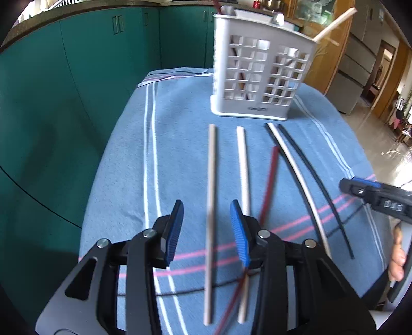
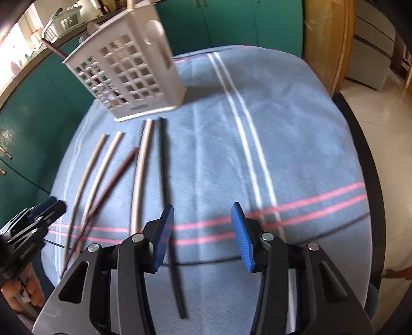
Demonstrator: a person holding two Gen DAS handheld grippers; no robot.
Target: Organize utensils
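Observation:
Several chopsticks lie side by side on a blue striped cloth (image 1: pixel 180 154) in front of a white slotted holder (image 1: pixel 257 74). My left gripper (image 1: pixel 208 232) is open over a pale chopstick (image 1: pixel 211 180), with a gap between the stick and each pad. To its right lie a white stick (image 1: pixel 243 167), a dark red one (image 1: pixel 269 185), a curved white one (image 1: pixel 296 175) and a black one (image 1: pixel 316 180). My right gripper (image 2: pixel 203 232) is open above the cloth. A black chopstick (image 2: pixel 164 180) runs just inside its left pad (image 2: pixel 162 232). The holder (image 2: pixel 128 69) holds a wooden stick (image 1: pixel 334 23) and a dark red stick (image 2: pixel 55 50).
Green cabinets (image 1: pixel 77 77) stand behind and left of the table. The dark table edge (image 2: pixel 365 159) curves on the right, with tiled floor (image 2: pixel 386 116) beyond. The other gripper appears in each view: right (image 1: pixel 360 190), left (image 2: pixel 46 208). A person's hand (image 2: pixel 23 291) holds it.

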